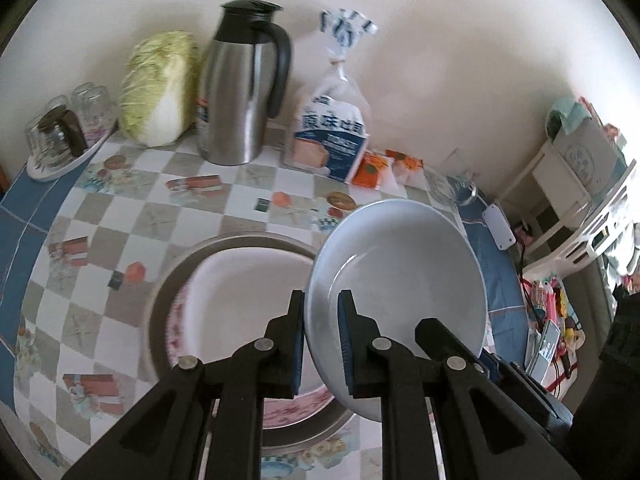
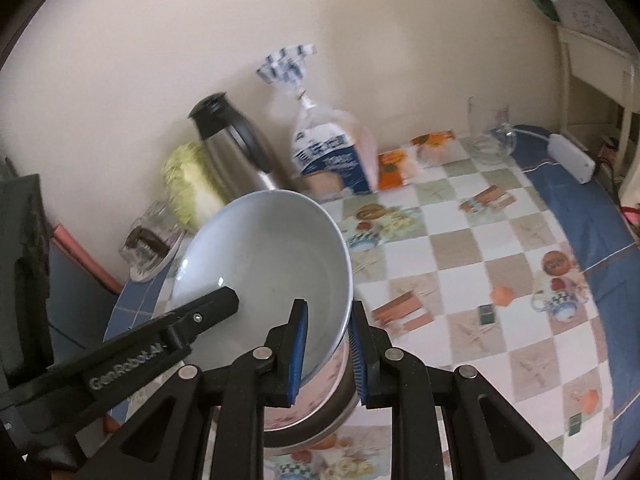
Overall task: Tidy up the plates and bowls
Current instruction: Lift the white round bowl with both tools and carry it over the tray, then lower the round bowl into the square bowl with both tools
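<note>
Above the checkered desk (image 1: 120, 208), both the left hand-held gripper (image 1: 320, 344) and the right hand-held gripper (image 2: 328, 352) clamp the white bowl (image 1: 400, 272) by opposite rims; keep it level.

Pale bowl (image 2: 272, 264) apparently between both claws' pads.

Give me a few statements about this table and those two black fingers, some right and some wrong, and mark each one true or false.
1. Both the left gripper and the right gripper grip the rim of the same pale bowl. True.
2. The bowl is full of soup. False: it is empty.
3. A steel jug stands between a cabbage and a bread bag. True.
4. The tablecloth is plain red. False: it is chequered with a blue border.
5. A flowered plate lies in a metal basin below the bowl. True.
</note>
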A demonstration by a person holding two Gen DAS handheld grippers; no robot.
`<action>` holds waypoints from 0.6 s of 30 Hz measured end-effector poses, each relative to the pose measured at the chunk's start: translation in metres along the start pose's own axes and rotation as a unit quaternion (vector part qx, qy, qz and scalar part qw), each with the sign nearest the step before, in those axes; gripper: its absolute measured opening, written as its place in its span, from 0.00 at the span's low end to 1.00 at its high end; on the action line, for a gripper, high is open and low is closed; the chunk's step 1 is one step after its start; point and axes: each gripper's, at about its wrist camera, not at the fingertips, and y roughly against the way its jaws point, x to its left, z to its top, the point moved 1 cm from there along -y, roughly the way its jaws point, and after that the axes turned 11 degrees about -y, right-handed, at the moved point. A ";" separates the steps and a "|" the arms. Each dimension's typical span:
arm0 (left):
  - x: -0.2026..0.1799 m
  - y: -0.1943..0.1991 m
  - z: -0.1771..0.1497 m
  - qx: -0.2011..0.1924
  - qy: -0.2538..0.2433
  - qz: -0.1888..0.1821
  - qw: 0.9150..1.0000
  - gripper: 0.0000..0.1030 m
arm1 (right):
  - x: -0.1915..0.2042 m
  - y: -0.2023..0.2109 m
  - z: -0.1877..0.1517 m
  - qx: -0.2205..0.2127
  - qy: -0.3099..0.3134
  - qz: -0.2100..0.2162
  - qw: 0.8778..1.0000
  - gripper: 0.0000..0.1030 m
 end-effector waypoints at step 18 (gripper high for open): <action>0.063 0.010 -0.022 -0.015 0.056 -0.016 0.998 0.16 | 0.057 -0.022 -0.028 0.022 0.052 -0.001 0.998 0.21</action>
